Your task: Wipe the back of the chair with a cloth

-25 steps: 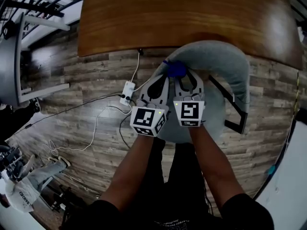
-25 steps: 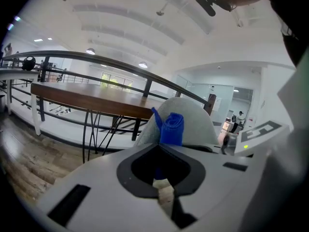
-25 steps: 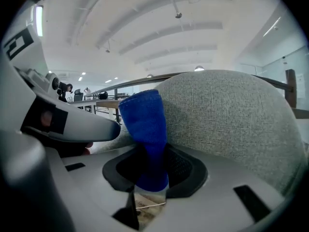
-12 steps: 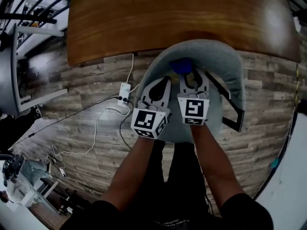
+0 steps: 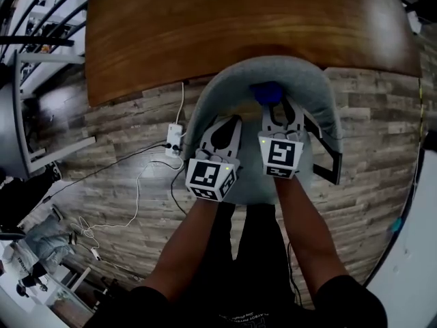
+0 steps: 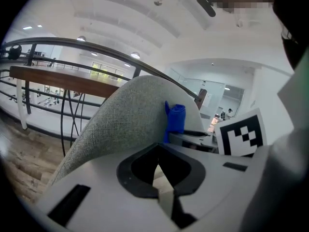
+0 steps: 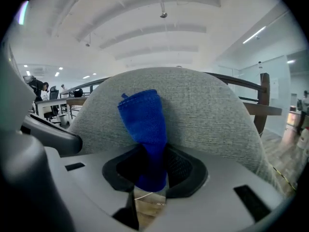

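Observation:
A grey fabric chair (image 5: 300,74) stands at a wooden table, its curved back (image 7: 207,110) filling the right gripper view. My right gripper (image 5: 276,109) is shut on a blue cloth (image 7: 145,124), which presses against the inner face of the chair back; the cloth (image 5: 268,91) shows as a blue patch in the head view. The left gripper (image 5: 222,134) hangs beside it on the left, shut with nothing between its jaws. From the left gripper view, the cloth (image 6: 175,119) sticks up against the chair back (image 6: 125,115).
The wooden table (image 5: 239,26) lies just beyond the chair. A white power strip (image 5: 173,139) and cables (image 5: 130,190) lie on the plank floor to the left. A black chair armrest (image 5: 331,166) sits at the right. Railings (image 6: 58,66) run behind.
The right gripper and its cloth have slid to the right along the chair back. The left gripper has kept its place beside it.

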Demonstrator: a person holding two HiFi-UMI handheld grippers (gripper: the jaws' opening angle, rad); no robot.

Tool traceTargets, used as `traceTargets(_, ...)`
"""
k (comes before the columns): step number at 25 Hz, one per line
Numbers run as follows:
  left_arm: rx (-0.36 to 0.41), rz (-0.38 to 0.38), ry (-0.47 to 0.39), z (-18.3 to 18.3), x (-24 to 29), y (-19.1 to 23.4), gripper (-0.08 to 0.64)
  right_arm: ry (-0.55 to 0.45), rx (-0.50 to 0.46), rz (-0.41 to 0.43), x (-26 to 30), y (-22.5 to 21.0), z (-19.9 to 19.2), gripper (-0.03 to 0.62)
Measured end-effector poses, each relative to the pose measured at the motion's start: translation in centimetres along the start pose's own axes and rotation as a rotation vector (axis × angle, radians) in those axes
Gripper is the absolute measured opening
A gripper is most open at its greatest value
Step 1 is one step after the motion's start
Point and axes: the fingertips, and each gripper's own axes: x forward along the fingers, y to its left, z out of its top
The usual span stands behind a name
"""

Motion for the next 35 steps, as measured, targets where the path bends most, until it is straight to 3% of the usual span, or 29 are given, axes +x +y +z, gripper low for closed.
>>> traceTargets(6,0.067,-0.031,0.01,0.2,1.8,-0.6,0.006,0.003,0.011,-0.111,-1.5,-4.2,-0.5,0.11)
traceTargets(14,0.136,-0.127,0.014,1.8,3.4,-5.5,0.006,0.036,-0.003,-0.229,-4.6,-8.9,-2.3,0.11)
traceTargets(24,0.151,-0.183,0.024,1.6,3.7,-9.1,0.006,0.069,0.02,-0.327,-8.1,-11.8,-3.6,0.11)
traceTargets(28,0.139,-0.115,-0.023,2.3,2.8,-7.9,0.006,0.048,0.002,-0.303,-8.6,-10.9,-2.8,0.11)
traceTargets(35,0.109,-0.028,-0.049,2.3,-0.9,-3.3,0.006,0.047,-0.008,-0.164,-6.8,-3.5,-2.8,0.11)
